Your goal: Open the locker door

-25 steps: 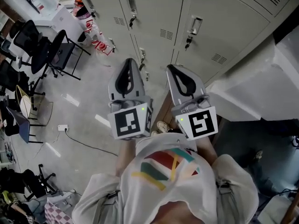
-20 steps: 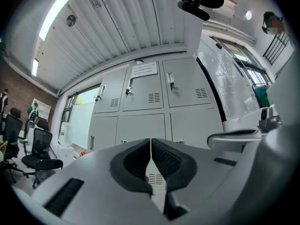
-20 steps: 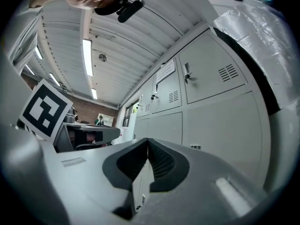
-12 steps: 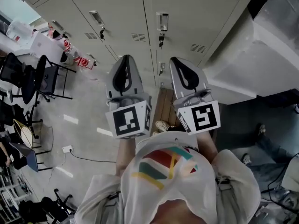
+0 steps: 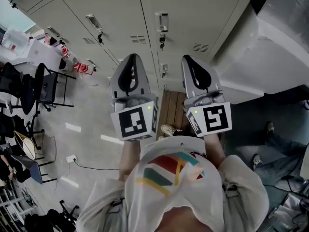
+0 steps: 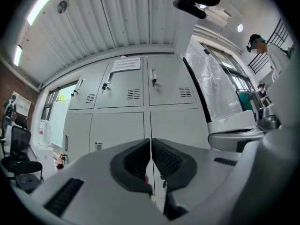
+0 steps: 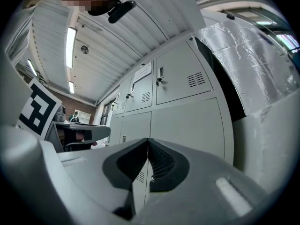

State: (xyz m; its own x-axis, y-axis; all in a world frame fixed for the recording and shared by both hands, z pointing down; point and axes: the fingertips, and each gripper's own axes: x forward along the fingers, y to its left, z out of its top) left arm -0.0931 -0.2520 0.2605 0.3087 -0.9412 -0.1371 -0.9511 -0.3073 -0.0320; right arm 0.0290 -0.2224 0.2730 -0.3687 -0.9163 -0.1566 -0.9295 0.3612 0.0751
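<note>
Two closed, empty jaw pairs: left gripper (image 5: 132, 57), right gripper (image 5: 189, 58) | locker door (image 5: 198, 11) shut, ahead, well apart | change: lockers now centred, previously skewed right | meaning: aligned; reaching the latch (image 5: 161, 22) remains.

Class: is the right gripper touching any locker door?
Apart. The right gripper view shows the shut right gripper facing the locker doors from a distance, whole doors visible beyond its tips.

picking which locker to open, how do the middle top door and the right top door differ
The middle top door has a paper notice across its top; the right top door is bare. The middle one has doors on both sides; the right one ends the row beside a plastic-wrapped unit. Both are shut, with vent slots.
</note>
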